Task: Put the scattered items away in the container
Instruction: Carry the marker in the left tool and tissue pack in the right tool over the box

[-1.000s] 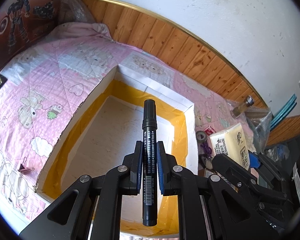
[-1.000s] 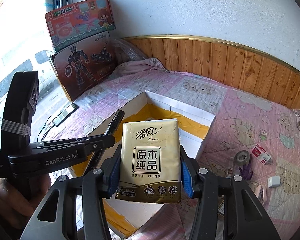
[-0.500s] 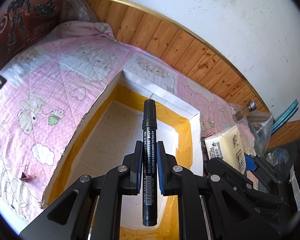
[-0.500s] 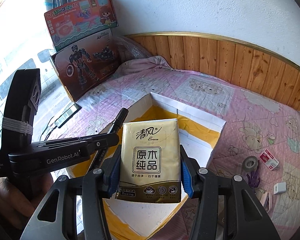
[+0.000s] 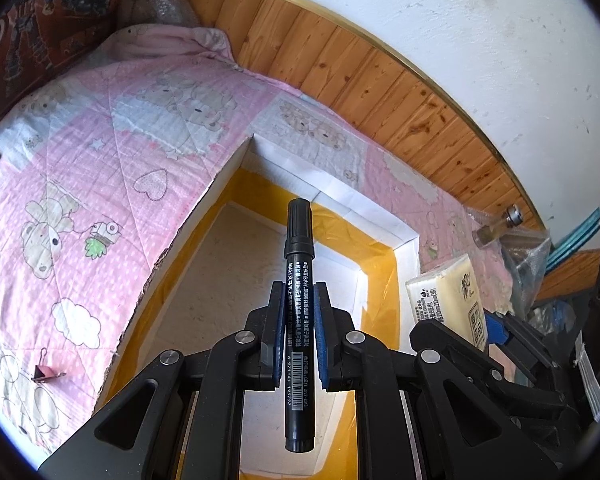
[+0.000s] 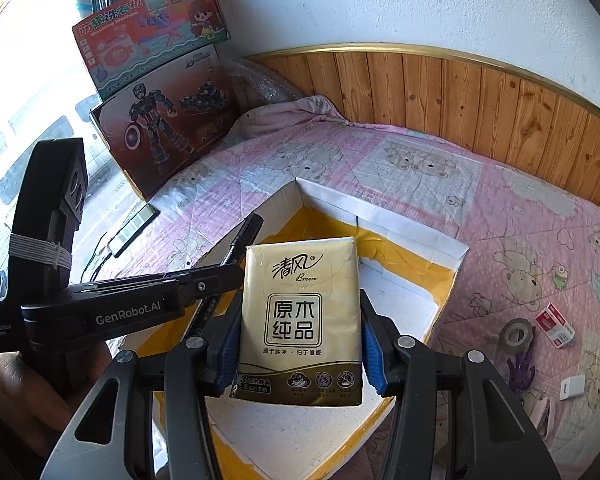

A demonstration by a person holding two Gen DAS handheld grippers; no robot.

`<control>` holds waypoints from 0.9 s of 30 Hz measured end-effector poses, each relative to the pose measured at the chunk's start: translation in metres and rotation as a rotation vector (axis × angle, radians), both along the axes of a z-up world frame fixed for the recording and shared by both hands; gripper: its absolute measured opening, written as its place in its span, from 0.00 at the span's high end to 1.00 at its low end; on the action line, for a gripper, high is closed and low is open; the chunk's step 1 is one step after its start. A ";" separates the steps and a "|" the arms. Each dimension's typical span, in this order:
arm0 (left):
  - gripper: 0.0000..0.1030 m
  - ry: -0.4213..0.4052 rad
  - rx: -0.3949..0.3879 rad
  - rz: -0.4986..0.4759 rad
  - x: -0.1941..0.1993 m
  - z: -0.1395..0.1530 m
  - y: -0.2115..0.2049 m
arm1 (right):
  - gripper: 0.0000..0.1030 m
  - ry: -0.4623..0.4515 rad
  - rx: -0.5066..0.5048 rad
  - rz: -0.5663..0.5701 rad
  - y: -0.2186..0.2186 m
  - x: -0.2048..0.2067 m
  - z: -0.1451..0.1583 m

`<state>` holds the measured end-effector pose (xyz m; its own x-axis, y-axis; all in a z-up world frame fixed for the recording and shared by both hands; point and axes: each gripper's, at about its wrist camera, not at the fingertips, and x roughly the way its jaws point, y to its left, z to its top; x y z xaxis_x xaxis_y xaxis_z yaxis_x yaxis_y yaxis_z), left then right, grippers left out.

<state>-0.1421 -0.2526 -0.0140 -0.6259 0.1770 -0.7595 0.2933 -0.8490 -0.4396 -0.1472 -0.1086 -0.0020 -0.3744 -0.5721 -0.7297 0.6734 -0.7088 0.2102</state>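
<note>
**A:** List me what you have in hand.

**B:** Item one: my left claw [image 5: 298,326], lower centre of the left view, is clamped tight on a black marker [image 5: 298,264]. The marker stands lengthways between the blue pads, cap pointing up the frame, its barcode end sticking out below the grip. Item two: my right claw [image 6: 298,340], lower centre of the right view, is closed on a gold tissue pack [image 6: 300,320], one pad pressing each side, label facing the camera.

**A:** And the container?

**B:** A shallow box [image 5: 336,196] with white walls and yellow tape round its inside edges, lying on the pink quilt [image 5: 80,184]. In the left view it fills the middle of the frame, directly behind the marker. In the right view the box [image 6: 384,216] sits behind the tissue pack. I can see nothing lying on the part of its floor that shows.

**A:** Loose items?

**B:** Right view, right edge of the frame, on the quilt [image 6: 500,184]: a grey tape roll [image 6: 516,334], a small red and white carton [image 6: 556,326] just beside it, a purple object [image 6: 520,372] below the roll that I cannot identify, and a small white cube [image 6: 572,387]. Left view, lower left: a pink binder clip [image 5: 46,372], well apart from the box.

**A:** Background?

**B:** Two toy boxes [image 6: 156,76] stacked in the upper left of the right view, and a phone [image 6: 134,230] below them.
</note>
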 end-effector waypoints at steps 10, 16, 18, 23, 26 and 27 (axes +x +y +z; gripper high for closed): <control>0.87 -0.032 0.000 -0.017 -0.022 -0.008 0.001 | 0.50 -0.049 0.017 0.009 -0.006 -0.021 -0.014; 0.87 -0.064 -0.011 -0.020 -0.034 -0.013 -0.001 | 0.50 -0.063 0.042 0.030 -0.011 -0.032 -0.024; 0.87 -0.076 -0.008 -0.021 -0.037 -0.015 -0.002 | 0.50 -0.067 0.052 0.038 -0.013 -0.036 -0.026; 0.87 -0.107 -0.024 -0.036 -0.048 -0.019 0.001 | 0.50 -0.055 0.097 0.080 -0.020 -0.044 -0.033; 0.87 -0.130 -0.023 -0.042 -0.055 -0.024 0.004 | 0.50 -0.046 0.126 0.102 -0.024 -0.049 -0.038; 0.87 -0.136 -0.024 -0.041 -0.057 -0.026 0.005 | 0.50 -0.043 0.137 0.108 -0.025 -0.051 -0.039</control>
